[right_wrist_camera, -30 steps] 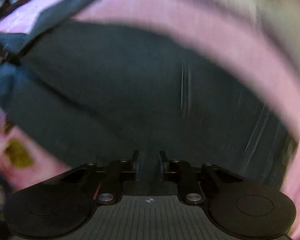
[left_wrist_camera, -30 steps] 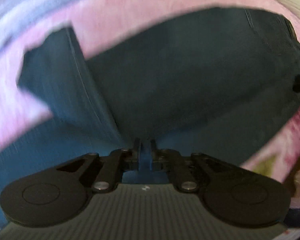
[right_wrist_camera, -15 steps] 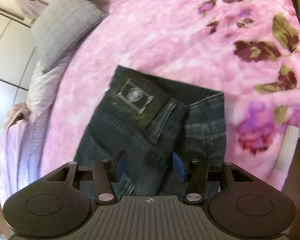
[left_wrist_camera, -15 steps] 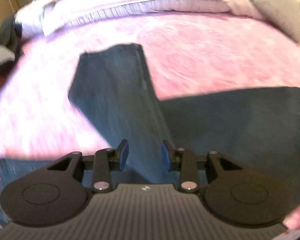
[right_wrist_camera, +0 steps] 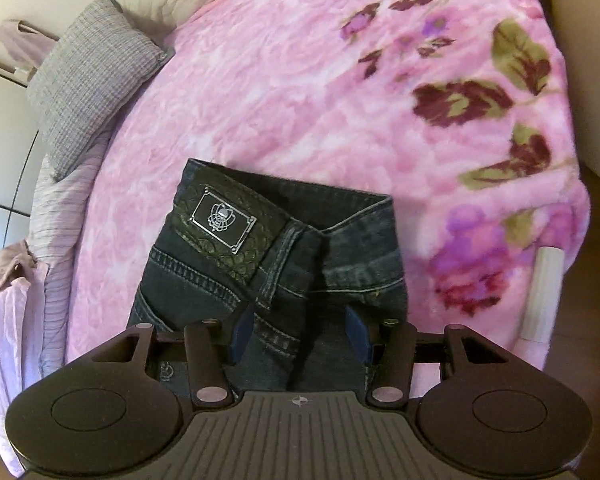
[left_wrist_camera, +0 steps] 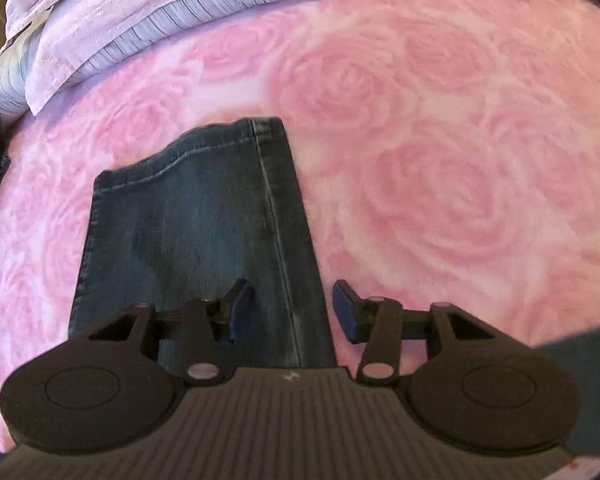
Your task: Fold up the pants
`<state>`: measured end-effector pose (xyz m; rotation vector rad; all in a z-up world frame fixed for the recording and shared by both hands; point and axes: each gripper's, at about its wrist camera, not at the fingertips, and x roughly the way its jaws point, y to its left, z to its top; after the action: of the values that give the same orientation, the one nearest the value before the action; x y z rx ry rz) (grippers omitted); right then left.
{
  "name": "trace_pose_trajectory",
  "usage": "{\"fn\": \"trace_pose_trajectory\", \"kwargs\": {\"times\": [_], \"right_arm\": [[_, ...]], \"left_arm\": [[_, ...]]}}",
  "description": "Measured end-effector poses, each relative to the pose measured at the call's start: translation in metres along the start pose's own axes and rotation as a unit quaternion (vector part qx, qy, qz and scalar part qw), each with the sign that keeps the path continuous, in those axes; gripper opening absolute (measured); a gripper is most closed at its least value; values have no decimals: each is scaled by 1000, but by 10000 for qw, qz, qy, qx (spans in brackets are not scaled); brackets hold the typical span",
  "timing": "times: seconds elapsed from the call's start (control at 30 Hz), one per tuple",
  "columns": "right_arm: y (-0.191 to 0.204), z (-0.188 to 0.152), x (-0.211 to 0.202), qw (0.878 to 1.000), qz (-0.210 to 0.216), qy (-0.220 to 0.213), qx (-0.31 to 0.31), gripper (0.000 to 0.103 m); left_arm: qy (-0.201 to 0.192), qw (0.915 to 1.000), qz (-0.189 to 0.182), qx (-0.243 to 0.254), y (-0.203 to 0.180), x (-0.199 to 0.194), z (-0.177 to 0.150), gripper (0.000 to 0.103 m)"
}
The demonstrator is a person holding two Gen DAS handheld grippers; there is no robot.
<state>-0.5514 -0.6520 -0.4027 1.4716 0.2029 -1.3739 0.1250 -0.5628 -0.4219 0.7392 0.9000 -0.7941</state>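
Dark blue jeans lie flat on a pink blanket. The left wrist view shows a leg end with its hem (left_wrist_camera: 196, 216). My left gripper (left_wrist_camera: 292, 312) hovers open over the leg's right edge, its pads apart and gripping nothing. Another patch of denim (left_wrist_camera: 592, 384) shows at the lower right. In the right wrist view the waistband with its leather patch (right_wrist_camera: 224, 220) points away from me. My right gripper (right_wrist_camera: 300, 336) stands open just above the seat of the jeans (right_wrist_camera: 332, 280), with denim below the gap but not pinched.
The pink rose blanket (left_wrist_camera: 440, 184) covers the bed. Lilac striped bedding (left_wrist_camera: 120, 24) is bunched along the far side. A grey pillow (right_wrist_camera: 92, 92) lies at the upper left, and a white tube (right_wrist_camera: 544, 292) rests near the blanket's right edge.
Both grippers were shut on denim in blurred motion; they have since let go and opened. The left has moved along to the leg hem, and the right now looks at the waistband.
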Motion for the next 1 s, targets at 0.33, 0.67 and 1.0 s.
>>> {"fn": "trace_pose_trajectory", "kwargs": {"times": [0.33,0.67,1.0], "right_arm": [[7,12,-22,9987,271,-37,-418,48],[-8,15,-23,9970,320,309,-629,48],[-33,14,-17,9963,813,264,78,48]], "left_arm": [[-1059,9573,723,-2592,166,-135,-105,0],[-383,8094,94,-5859,251,-136,-320,5],[-509,8074,-367,-5866,244,-127,-302,17]]}}
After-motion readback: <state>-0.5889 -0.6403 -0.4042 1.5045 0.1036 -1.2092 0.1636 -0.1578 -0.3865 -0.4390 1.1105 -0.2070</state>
